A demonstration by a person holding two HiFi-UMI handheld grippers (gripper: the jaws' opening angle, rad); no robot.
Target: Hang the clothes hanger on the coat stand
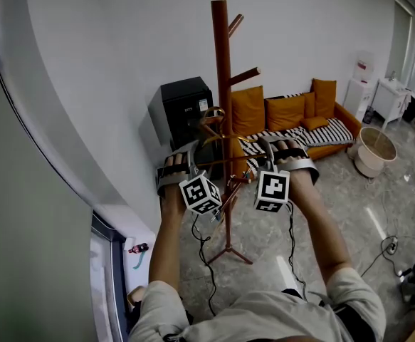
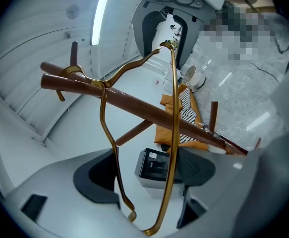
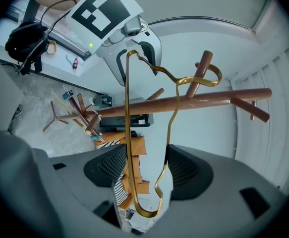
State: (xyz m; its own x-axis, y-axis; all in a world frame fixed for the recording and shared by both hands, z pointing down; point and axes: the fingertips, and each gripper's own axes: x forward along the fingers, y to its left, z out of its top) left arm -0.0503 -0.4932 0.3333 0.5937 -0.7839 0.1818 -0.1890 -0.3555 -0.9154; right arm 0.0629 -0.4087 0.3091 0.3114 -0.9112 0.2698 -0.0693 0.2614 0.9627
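Observation:
A gold wire clothes hanger (image 1: 221, 161) is held level against the brown wooden coat stand (image 1: 222, 63). Its hook (image 1: 211, 117) curls around a peg beside the pole. My left gripper (image 1: 186, 161) is shut on the hanger's left end, and my right gripper (image 1: 278, 152) is shut on its right end. In the left gripper view the hanger (image 2: 173, 108) has its end loop between the pads of the left gripper (image 2: 144, 175), both wires against them, and its hook reaches the pole (image 2: 149, 114). The right gripper view shows the same grip: right gripper (image 3: 145, 167), hanger (image 3: 126, 108), pole (image 3: 199, 102).
The stand's tripod feet (image 1: 228, 251) rest on a glossy floor with cables (image 1: 207, 262). A black cabinet (image 1: 182, 105) stands behind the pole against the white wall. An orange sofa (image 1: 292, 116) and a round white tub (image 1: 374, 148) lie to the right.

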